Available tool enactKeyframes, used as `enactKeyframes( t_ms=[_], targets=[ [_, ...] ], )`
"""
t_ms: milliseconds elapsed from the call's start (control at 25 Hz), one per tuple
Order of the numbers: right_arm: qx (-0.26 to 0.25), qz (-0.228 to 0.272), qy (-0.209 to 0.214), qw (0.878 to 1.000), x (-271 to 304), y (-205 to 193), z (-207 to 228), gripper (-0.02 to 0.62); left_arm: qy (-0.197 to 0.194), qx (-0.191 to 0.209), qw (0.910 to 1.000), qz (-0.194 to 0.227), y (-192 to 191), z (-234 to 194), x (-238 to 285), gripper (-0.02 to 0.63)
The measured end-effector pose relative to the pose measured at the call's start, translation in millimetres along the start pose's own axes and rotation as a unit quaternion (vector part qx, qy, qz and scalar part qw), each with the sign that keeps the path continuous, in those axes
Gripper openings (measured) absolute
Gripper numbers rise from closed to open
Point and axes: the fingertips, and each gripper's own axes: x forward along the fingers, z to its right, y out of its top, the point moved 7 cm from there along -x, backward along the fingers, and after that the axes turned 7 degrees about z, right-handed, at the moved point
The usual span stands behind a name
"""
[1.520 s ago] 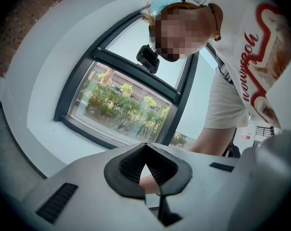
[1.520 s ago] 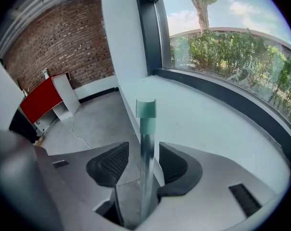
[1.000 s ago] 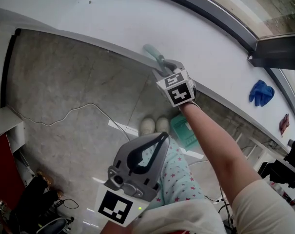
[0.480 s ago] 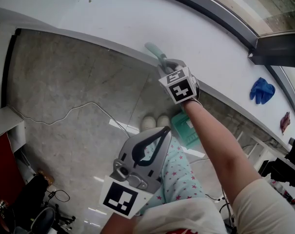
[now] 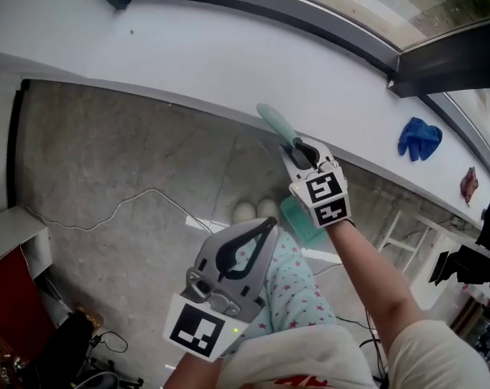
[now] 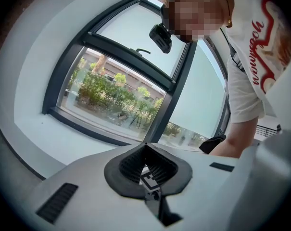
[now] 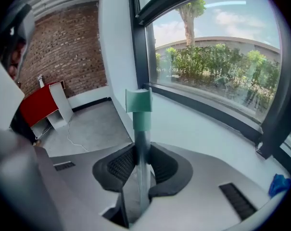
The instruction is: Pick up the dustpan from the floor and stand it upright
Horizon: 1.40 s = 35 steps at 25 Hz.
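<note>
The dustpan has a pale teal handle (image 5: 277,124) and a teal pan (image 5: 297,217) that hangs below my right hand, above the grey floor. My right gripper (image 5: 304,154) is shut on the handle just under its top. In the right gripper view the handle (image 7: 141,124) stands upright between the dark pads (image 7: 117,165), its square teal cap above them, and the right gripper (image 7: 141,150) clamps it. My left gripper (image 5: 267,227) hovers lower, near my legs, shut with nothing in it. The left gripper view shows the left gripper (image 6: 145,146) with tips together, facing the window.
A white window ledge (image 5: 188,63) runs behind the dustpan, with a blue cloth (image 5: 419,138) on it at the right. A white cable (image 5: 139,194) trails over the floor. A red cabinet (image 5: 10,290) stands at lower left. My shoes (image 5: 257,211) are beside the pan.
My right gripper has moved up and to the right with the dustpan handle, and the pan has come along under it. The left gripper has shifted only slightly.
</note>
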Motion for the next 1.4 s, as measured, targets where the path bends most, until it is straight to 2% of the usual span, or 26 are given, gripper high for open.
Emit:
enactKeyframes(
  t_ms=[360,600,760,1000,1400],
  targets=[
    [0.014,0.044,-0.028,0.999,-109,-24,-5,0.1,-0.077,0.012,0.9962,-0.039,-9,42,16,0.003],
    [0.032,0.055,-0.056,0.996,-166,-47,-8,0.1,-0.128,0.039,0.9875,-0.083,-23,62,29,0.004],
    [0.043,0.058,-0.071,0.995,-195,-62,-11,0.1,-0.153,0.048,0.9835,-0.083,-29,74,40,0.003],
    [0.055,0.057,-0.094,0.992,-220,-75,-15,0.1,-0.193,0.053,0.9749,-0.099,-34,90,47,0.003],
    [0.074,0.065,-0.143,0.985,-231,-85,-22,0.1,-0.252,0.073,0.9575,-0.119,-42,108,46,0.004]
  ],
)
